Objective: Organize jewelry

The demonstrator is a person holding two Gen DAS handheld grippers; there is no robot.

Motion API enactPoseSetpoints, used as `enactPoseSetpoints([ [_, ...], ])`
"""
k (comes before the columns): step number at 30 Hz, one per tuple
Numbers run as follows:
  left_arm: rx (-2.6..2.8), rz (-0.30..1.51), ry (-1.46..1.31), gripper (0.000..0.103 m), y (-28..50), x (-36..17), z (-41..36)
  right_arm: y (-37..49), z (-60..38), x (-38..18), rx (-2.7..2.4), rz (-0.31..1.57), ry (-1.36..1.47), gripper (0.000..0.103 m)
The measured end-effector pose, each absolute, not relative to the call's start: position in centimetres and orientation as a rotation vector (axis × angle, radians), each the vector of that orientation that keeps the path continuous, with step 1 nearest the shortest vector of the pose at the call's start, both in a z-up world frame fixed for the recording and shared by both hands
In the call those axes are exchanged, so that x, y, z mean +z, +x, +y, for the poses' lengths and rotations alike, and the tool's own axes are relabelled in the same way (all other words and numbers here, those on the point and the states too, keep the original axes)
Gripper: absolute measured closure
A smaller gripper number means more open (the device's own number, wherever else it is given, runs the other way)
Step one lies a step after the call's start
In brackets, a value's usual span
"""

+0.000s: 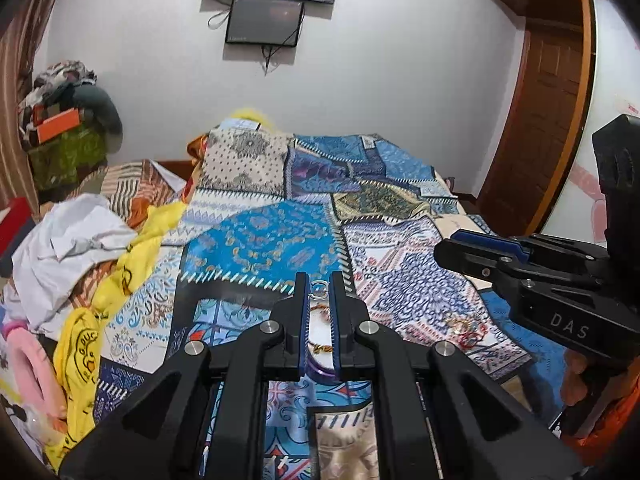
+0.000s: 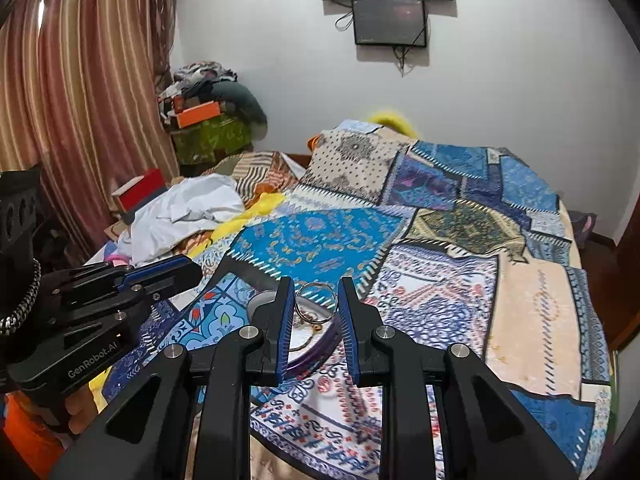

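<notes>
A small round white dish with a purple rim (image 2: 320, 350) sits on the patchwork bedspread (image 2: 440, 280); thin chains lie in it. My right gripper (image 2: 316, 292) hovers over the dish and is shut on a silver ring-shaped bangle (image 2: 316, 298) pinched between its fingertips. My left gripper (image 1: 319, 286) is above the same dish (image 1: 320, 368) and is shut on a small silver ring (image 1: 319, 289) at its fingertips. A loose pile of gold and red jewelry (image 1: 466, 330) lies on the bedspread to the right of the dish, below the right gripper's body (image 1: 560, 304).
White cloth (image 1: 68, 248), a yellow printed scarf (image 1: 100, 304) and a pink item (image 1: 28, 364) are heaped on the bed's left side. A red box (image 2: 140, 192) and piled clothes stand by the striped curtain (image 2: 80, 100). A wooden door (image 1: 540, 100) is far right.
</notes>
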State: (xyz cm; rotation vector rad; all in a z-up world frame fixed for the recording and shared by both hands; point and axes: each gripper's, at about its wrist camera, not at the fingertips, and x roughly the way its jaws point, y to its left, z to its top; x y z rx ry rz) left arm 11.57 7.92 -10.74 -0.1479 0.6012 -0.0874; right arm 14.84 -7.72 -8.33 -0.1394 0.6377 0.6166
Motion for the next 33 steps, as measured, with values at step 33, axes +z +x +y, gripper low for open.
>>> enactPoseSetpoints([
  [33,-0.152,0.756,-0.209,0.095,17.6,-17.5,9.1,18.7,-3.3,-16.2,0.692,0.930,-0.198,0.083],
])
